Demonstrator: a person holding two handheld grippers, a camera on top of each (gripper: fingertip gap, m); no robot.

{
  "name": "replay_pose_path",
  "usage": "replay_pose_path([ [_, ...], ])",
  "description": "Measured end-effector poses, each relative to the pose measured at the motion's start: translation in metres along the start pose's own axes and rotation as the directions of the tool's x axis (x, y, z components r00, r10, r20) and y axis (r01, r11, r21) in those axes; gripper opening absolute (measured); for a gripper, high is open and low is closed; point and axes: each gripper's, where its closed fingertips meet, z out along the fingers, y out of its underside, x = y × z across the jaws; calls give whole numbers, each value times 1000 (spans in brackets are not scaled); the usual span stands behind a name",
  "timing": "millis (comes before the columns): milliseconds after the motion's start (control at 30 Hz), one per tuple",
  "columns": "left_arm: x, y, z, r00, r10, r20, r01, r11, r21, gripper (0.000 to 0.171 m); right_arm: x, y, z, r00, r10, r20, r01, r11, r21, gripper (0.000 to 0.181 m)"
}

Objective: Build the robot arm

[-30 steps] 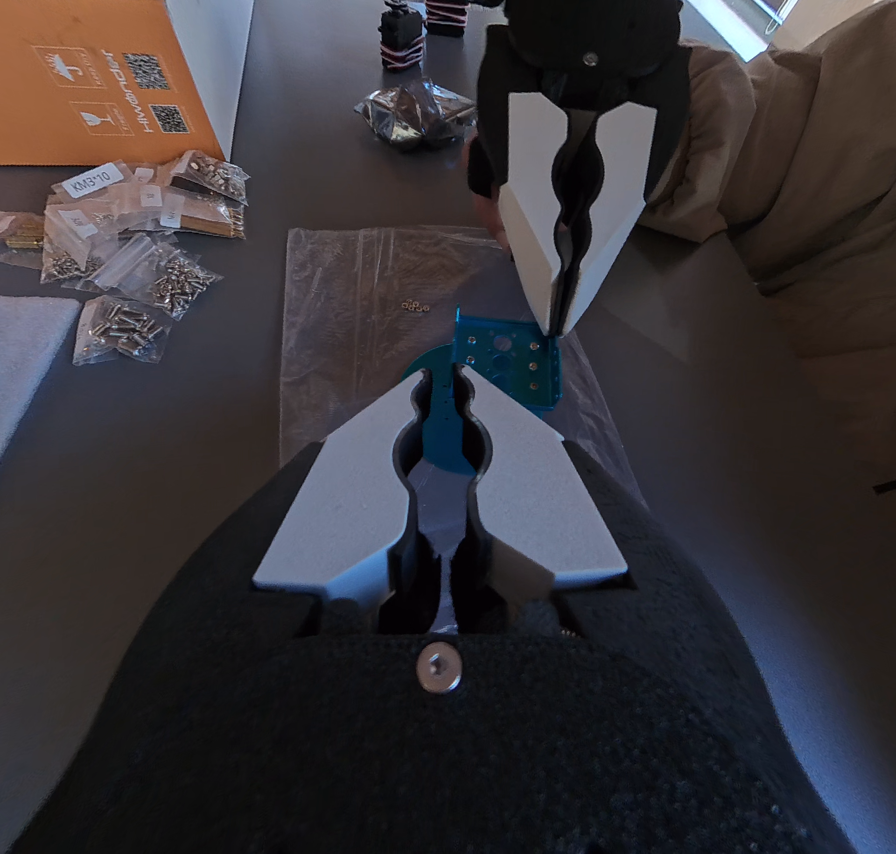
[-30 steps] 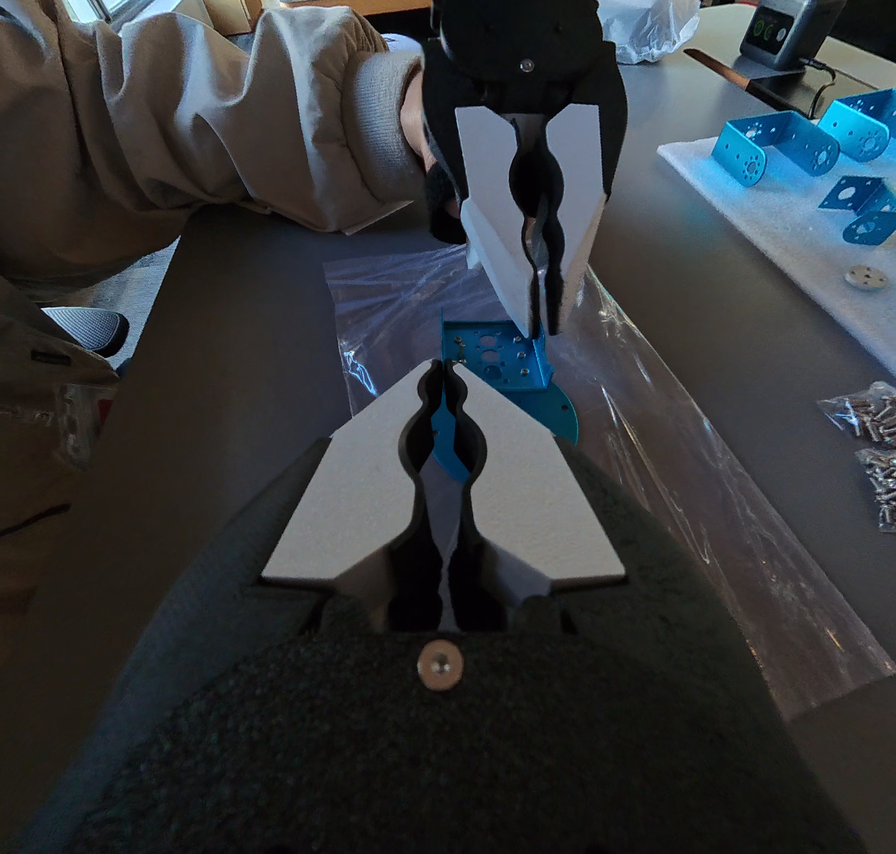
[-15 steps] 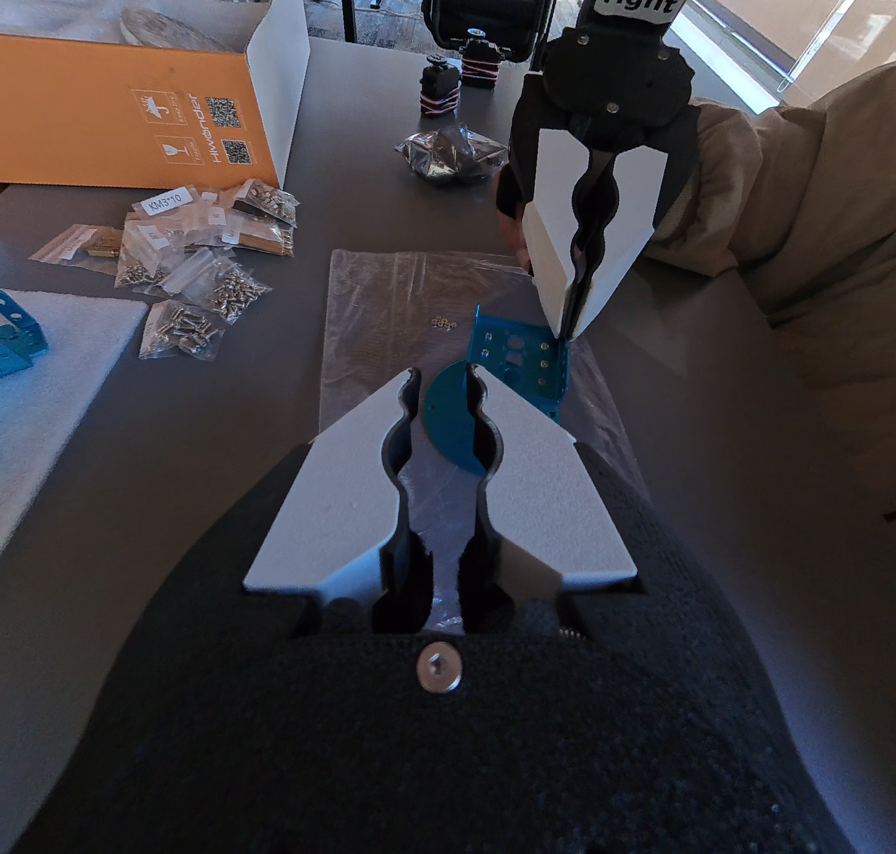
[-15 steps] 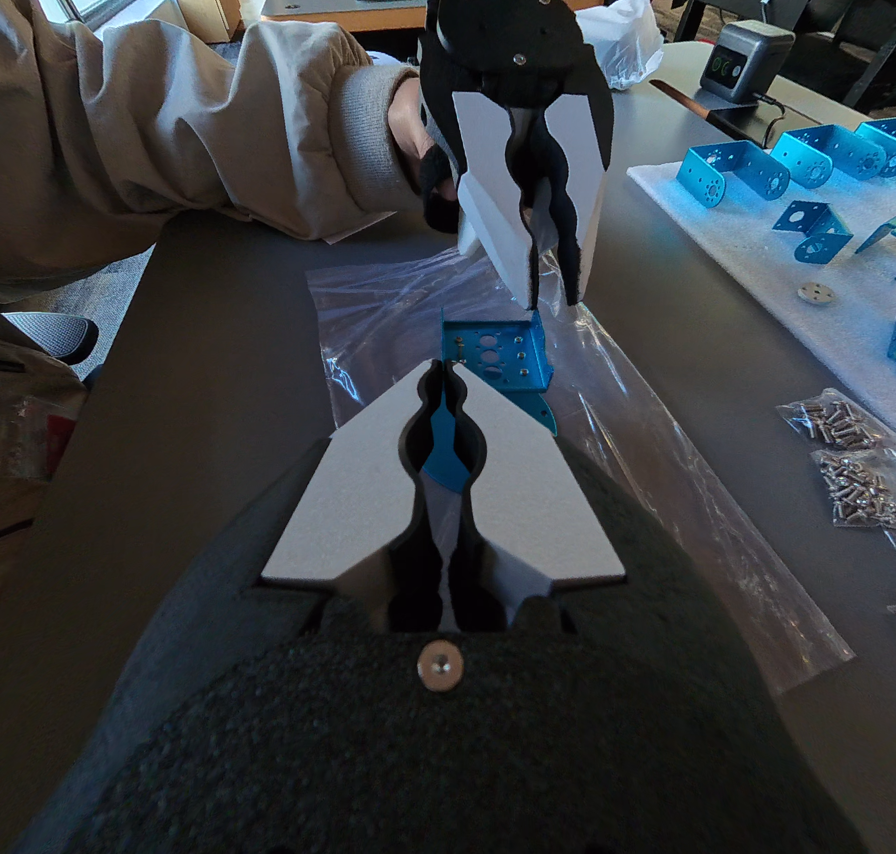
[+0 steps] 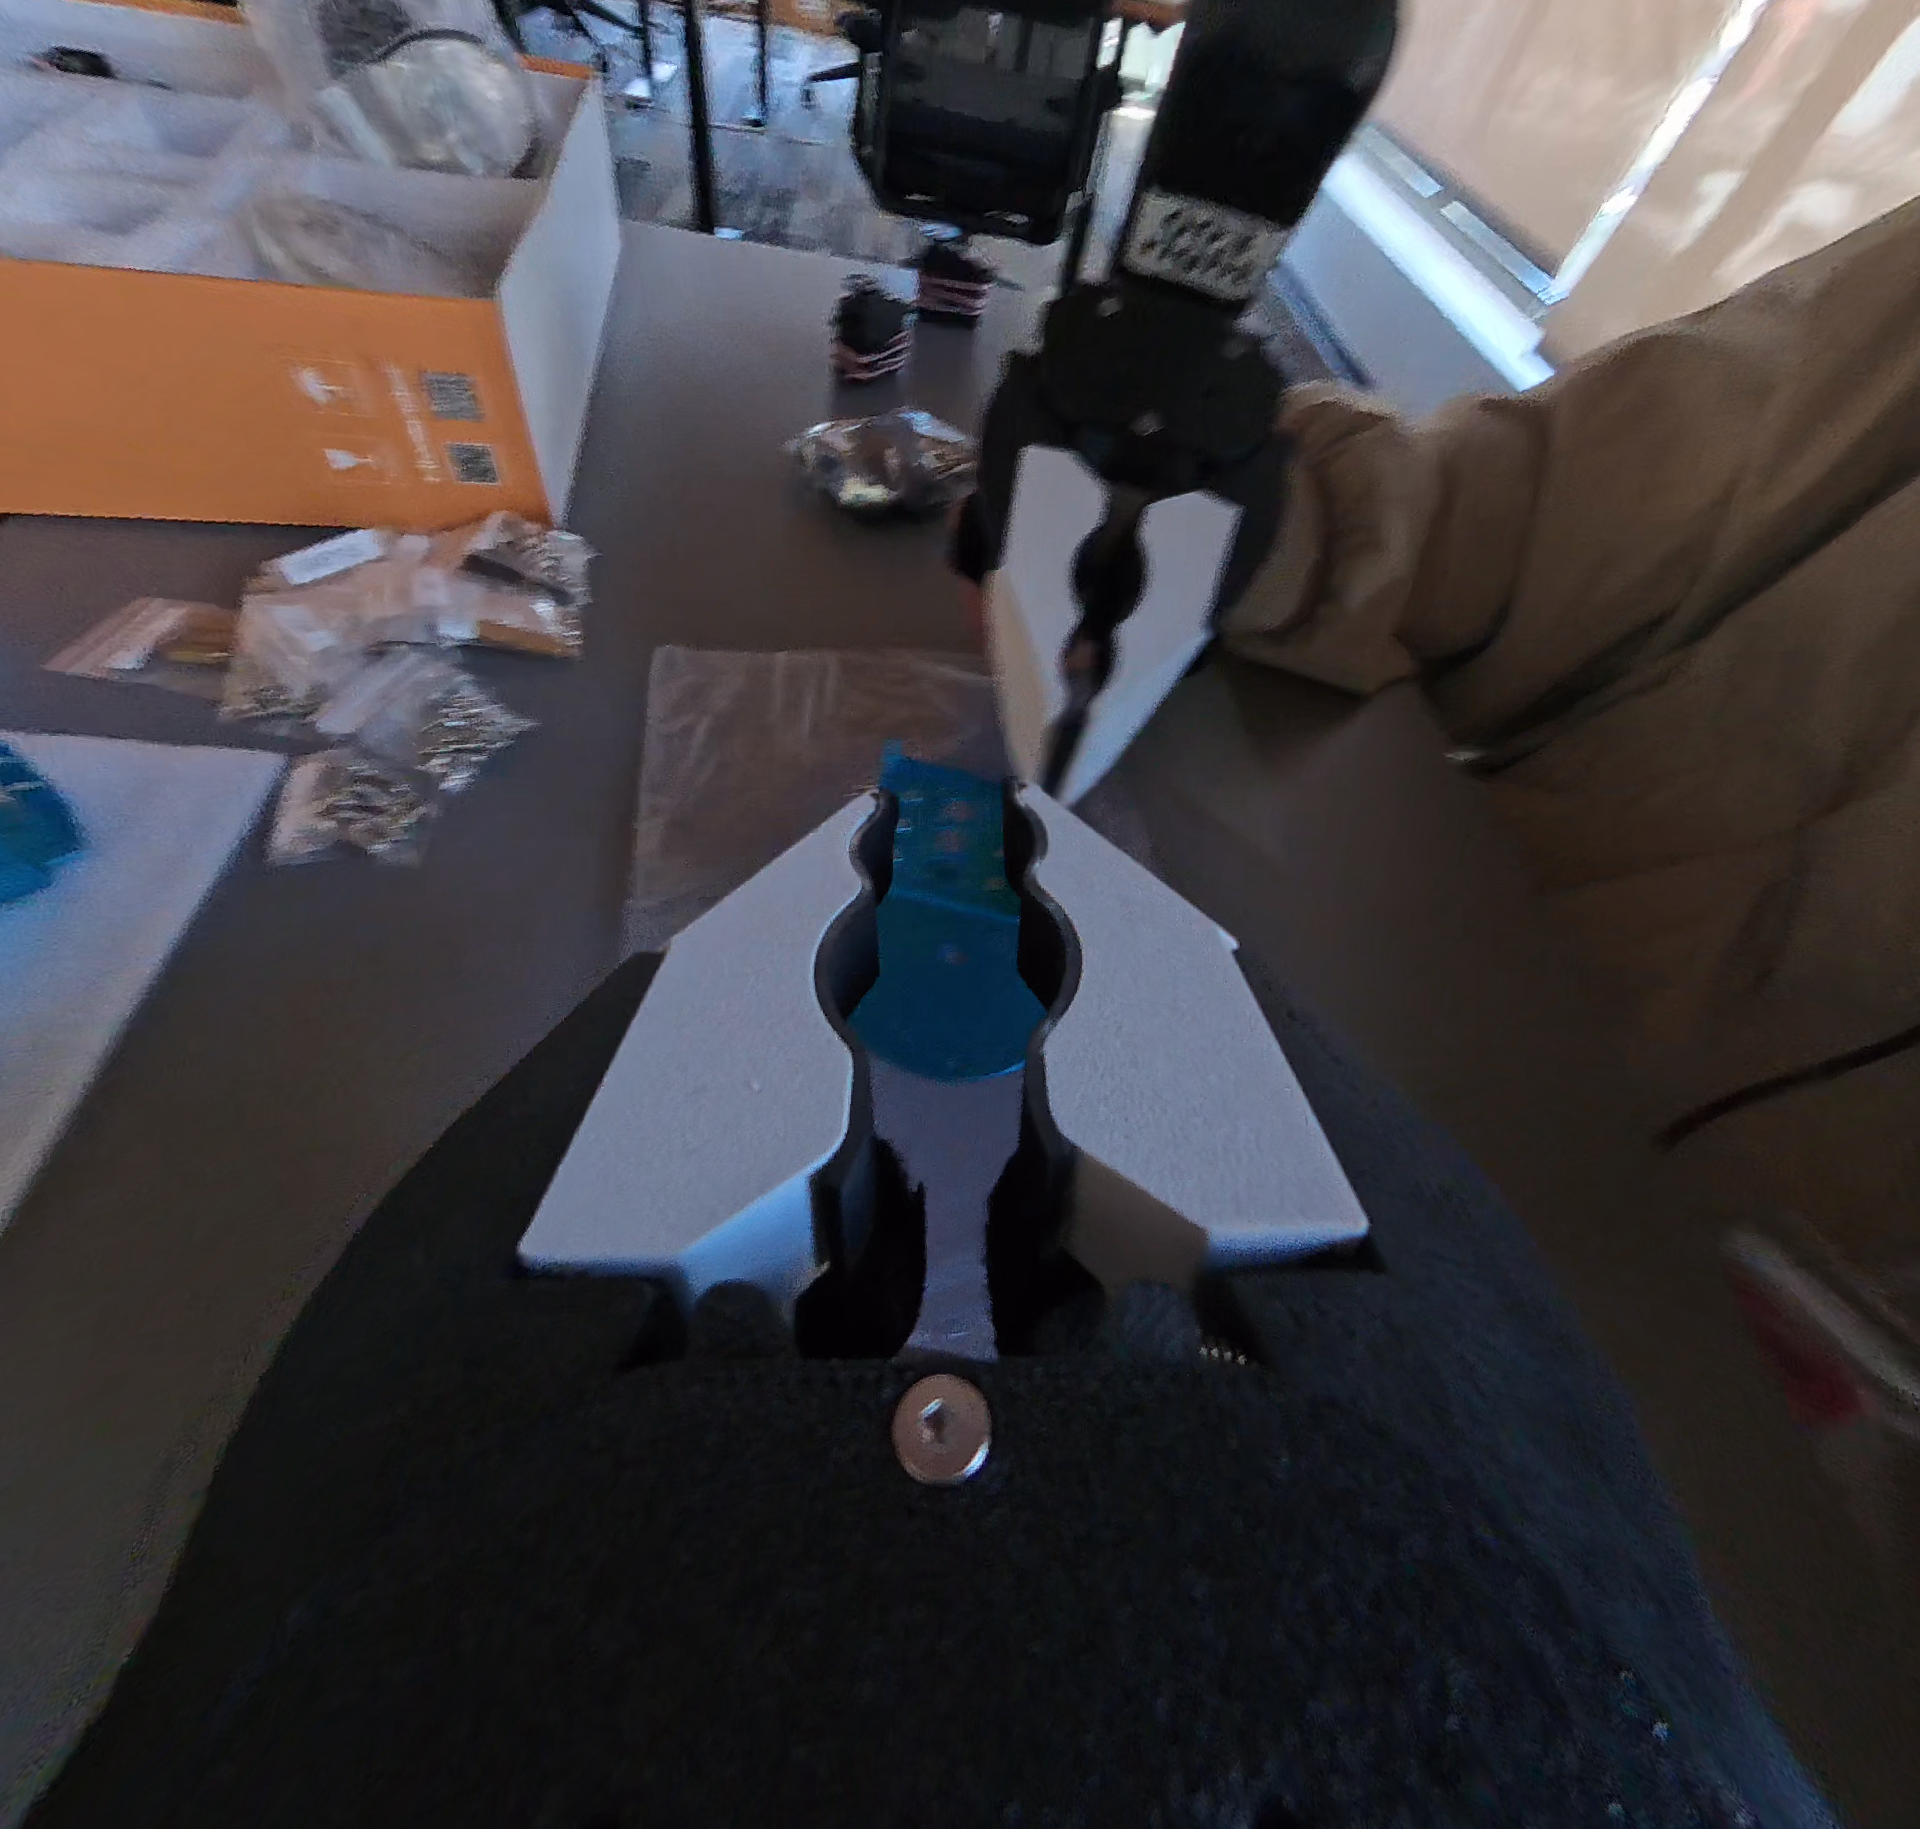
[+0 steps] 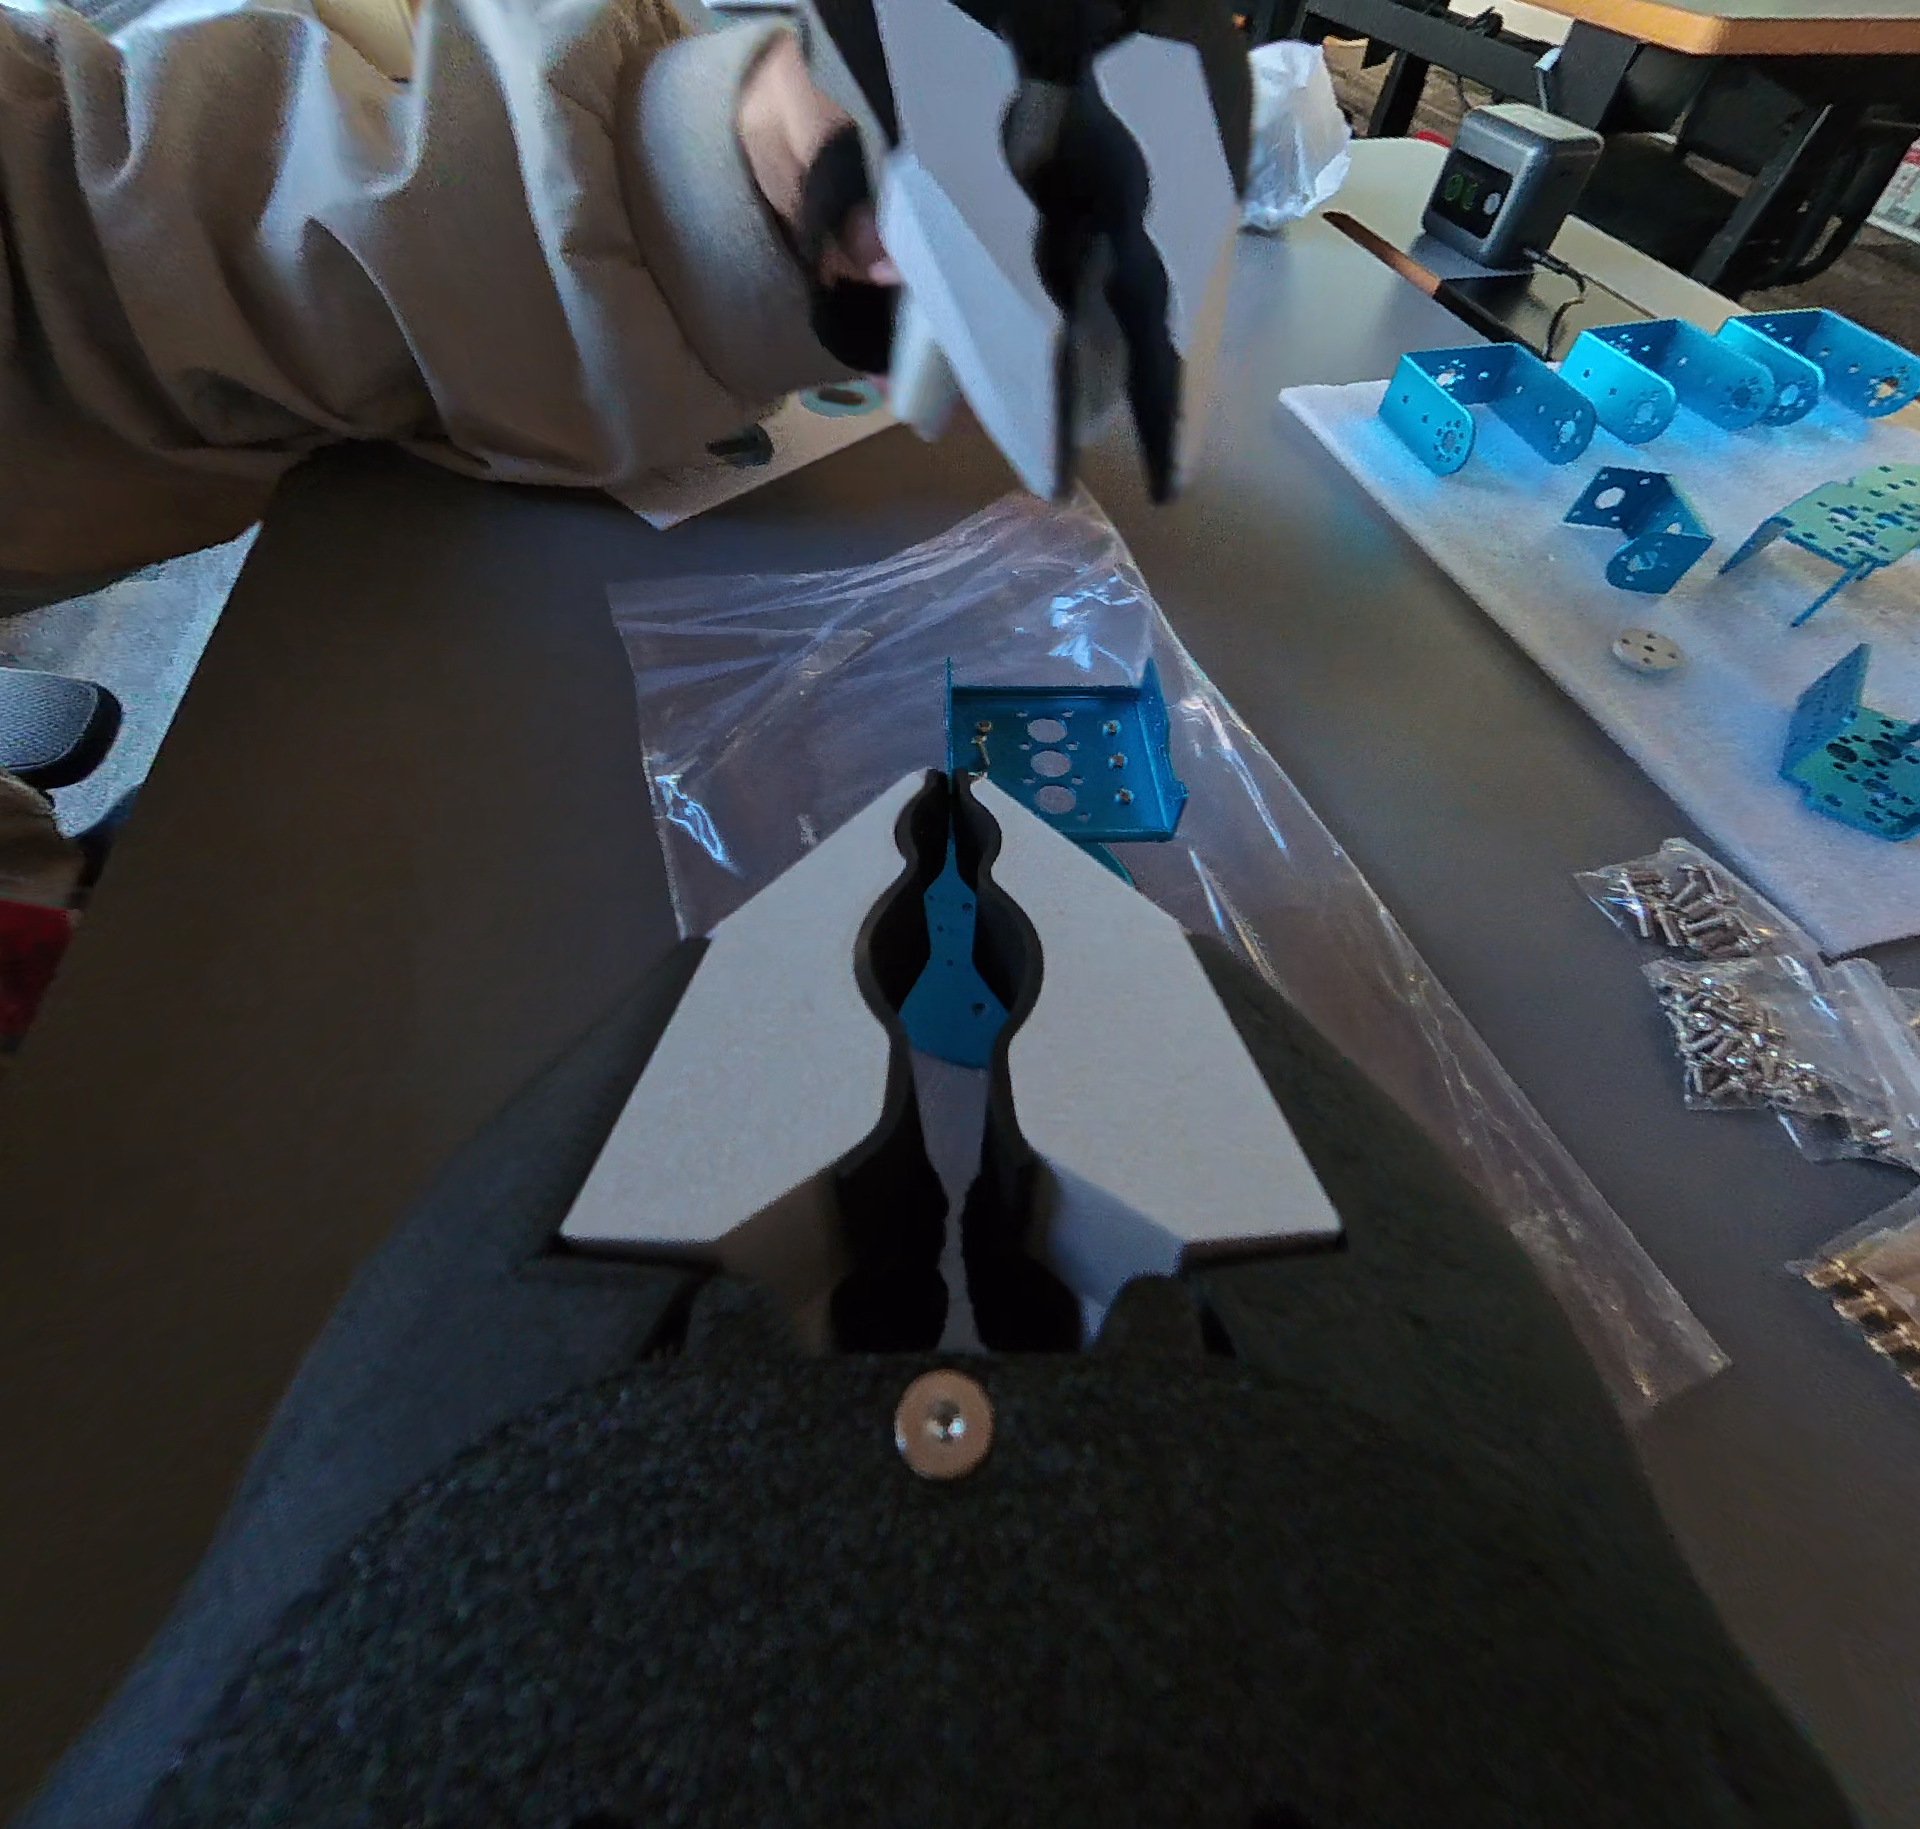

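Observation:
A blue metal bracket (image 6: 1060, 771) with round holes lies on a clear plastic bag (image 6: 831, 657) on the dark table. My right gripper (image 6: 951, 792) is shut on the bracket's left side flange, which shows blue between its fingers. In the left wrist view my left gripper (image 5: 956, 803) is open, and the bracket (image 5: 945, 948) shows through the gap, below it and apart. The right gripper (image 5: 1055, 777) points down at the bracket's right edge there. In the right wrist view the left gripper (image 6: 1110, 486) hangs above the far end of the bag, empty.
An orange box (image 5: 239, 408), screw bags (image 5: 395, 657), servos (image 5: 873, 335) and a foil packet (image 5: 883, 460) lie to the left and beyond. A white foam sheet (image 6: 1507, 574) holds several blue brackets (image 6: 1475, 408); more screw bags (image 6: 1725, 1010) lie beside it. A beige sleeve (image 6: 364, 252) rests at the table edge. My hands' fingertips stand some 6 cm from each other. About 25 cm separates my right fingertips from the foil packet (image 5: 883, 460).
My left gripper opened, let go of the bracket and rose away from it. My right gripper stayed shut on the bracket, which now lies flatter on the bag.

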Motion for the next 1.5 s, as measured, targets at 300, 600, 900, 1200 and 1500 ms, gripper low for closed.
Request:
replay_pose_path([
  [300,17,21,0,860,-484,162,487,873,22,27,6,-5,-2,999,15,-48,-14,999,29,0],
  [600,5,30,-5,679,-730,78,703,678,214,31,-5,-13,-2,1000,-9,-25,10,999,50,0],
  [900,8,30,16,581,-801,-147,814,570,111,25,-8,-11,0,1000,-4,-2,4,999,44,0],
  [1200,16,33,26,521,-822,-230,850,525,51,6,-6,-7,3,1000,28,13,-28,999,44,0],
  [1500,13,31,23,483,-829,-281,871,487,60,11,-8,-6,3,999,24,20,-25,999,38,0],
])
